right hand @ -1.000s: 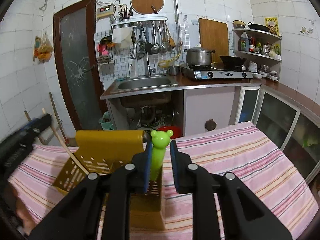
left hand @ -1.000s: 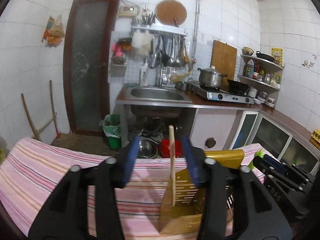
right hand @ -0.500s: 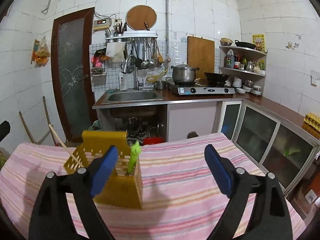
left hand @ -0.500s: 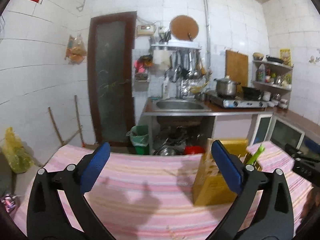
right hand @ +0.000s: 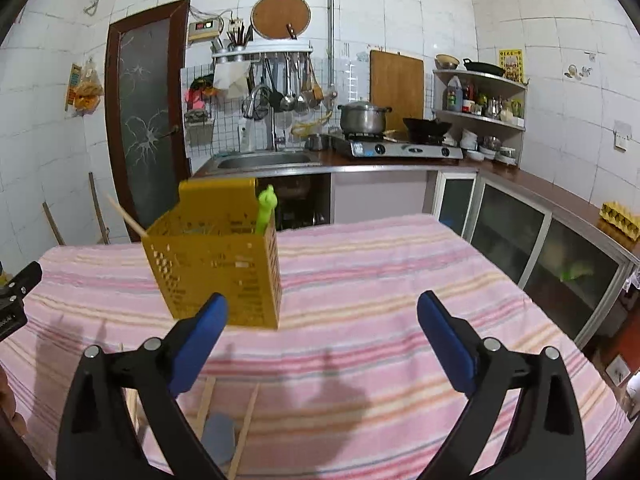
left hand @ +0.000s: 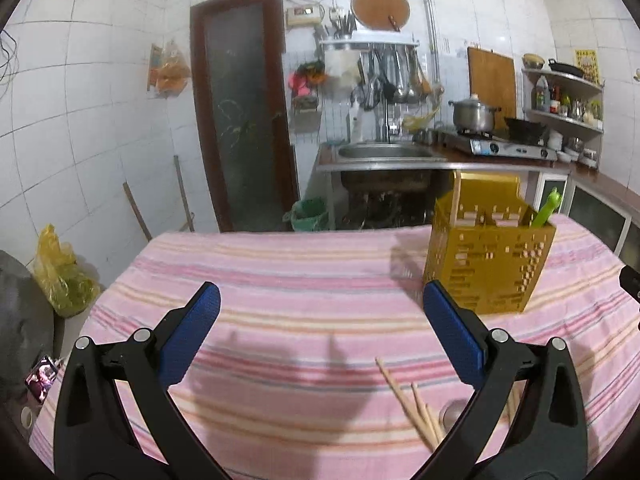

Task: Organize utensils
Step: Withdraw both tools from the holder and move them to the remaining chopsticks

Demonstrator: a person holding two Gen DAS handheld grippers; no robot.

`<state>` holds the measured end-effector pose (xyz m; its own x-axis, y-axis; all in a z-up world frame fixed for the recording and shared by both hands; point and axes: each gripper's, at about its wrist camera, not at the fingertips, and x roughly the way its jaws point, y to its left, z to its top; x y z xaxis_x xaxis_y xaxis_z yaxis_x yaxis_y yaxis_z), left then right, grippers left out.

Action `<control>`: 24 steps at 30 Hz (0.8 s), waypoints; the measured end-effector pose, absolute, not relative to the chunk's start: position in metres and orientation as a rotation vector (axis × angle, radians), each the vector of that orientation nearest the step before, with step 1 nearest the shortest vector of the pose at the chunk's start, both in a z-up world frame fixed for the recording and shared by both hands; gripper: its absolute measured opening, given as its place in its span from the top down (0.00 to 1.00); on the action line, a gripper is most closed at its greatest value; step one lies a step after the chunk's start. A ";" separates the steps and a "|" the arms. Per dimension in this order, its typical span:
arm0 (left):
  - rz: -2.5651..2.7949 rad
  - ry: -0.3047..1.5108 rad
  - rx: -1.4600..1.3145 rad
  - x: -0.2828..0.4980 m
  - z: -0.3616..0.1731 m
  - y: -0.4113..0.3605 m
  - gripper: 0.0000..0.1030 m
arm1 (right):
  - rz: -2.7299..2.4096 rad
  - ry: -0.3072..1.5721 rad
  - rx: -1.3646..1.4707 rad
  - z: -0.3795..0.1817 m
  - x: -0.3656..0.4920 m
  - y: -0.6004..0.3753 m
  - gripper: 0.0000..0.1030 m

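left gripper (left hand: 320, 336) jaws released | right gripper (right hand: 322, 340) jaws just opening, empty | caddy (right hand: 216, 272) beyond

The striped tablecloth (left hand: 288, 280) lies bare ahead of the left gripper. The yellow utensil caddy (right hand: 218, 276) stands upright mid-table, blocking that stretch, and loose chopsticks (left hand: 412, 404) lie at the near edge. Right of the caddy the cloth is free.

A utensil holder (left hand: 488, 264) stands on the cloth-covered table (left hand: 280, 280), with one chopstick (left hand: 456, 192) leaning out at its left end and a bear-topped utensil (right hand: 266, 210) upright in its right end. More chopsticks (left hand: 412, 404) lie on the cloth nearer the cameras. Behind the table, the sink (right hand: 264, 160) sits left of the stove (right hand: 400, 148)
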<state>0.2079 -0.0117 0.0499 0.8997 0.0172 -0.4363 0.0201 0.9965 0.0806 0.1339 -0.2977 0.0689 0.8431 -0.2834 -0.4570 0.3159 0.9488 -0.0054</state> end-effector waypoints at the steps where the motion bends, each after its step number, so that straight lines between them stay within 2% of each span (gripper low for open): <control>1: -0.001 0.461 0.085 0.208 0.047 -0.011 0.05 | -0.319 0.483 0.074 0.063 0.133 -0.297 0.09; 24: -0.001 0.797 0.035 0.252 -0.047 -0.019 0.05 | -0.322 0.811 0.137 -0.029 0.175 -0.294 0.10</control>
